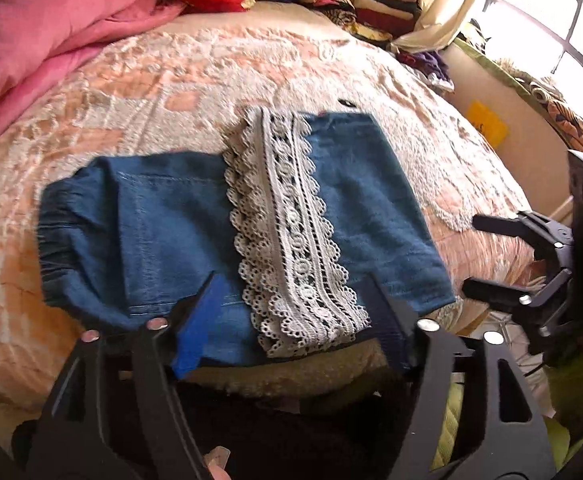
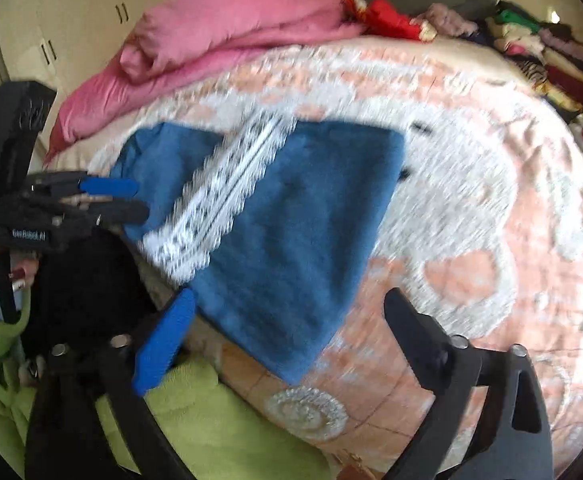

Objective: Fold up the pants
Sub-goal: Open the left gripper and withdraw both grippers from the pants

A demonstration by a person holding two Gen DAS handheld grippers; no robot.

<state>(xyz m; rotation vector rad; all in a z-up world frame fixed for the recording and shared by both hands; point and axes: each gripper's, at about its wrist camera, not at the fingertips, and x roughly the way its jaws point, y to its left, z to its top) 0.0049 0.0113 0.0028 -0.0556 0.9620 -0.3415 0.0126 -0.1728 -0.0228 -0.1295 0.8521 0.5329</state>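
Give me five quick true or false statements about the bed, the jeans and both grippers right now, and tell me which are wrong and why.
1. The denim pants lie folded on the bedspread. True.
2. A white lace hem runs across the top of the pants. True.
3. The left gripper is clamped shut on the lace. False: it is open, with fingers on either side of the pants' near edge.
4. The right gripper holds a pant leg. False: it is open and empty.
5. A green blanket lies bunched at the far side. False: the pink blanket does.
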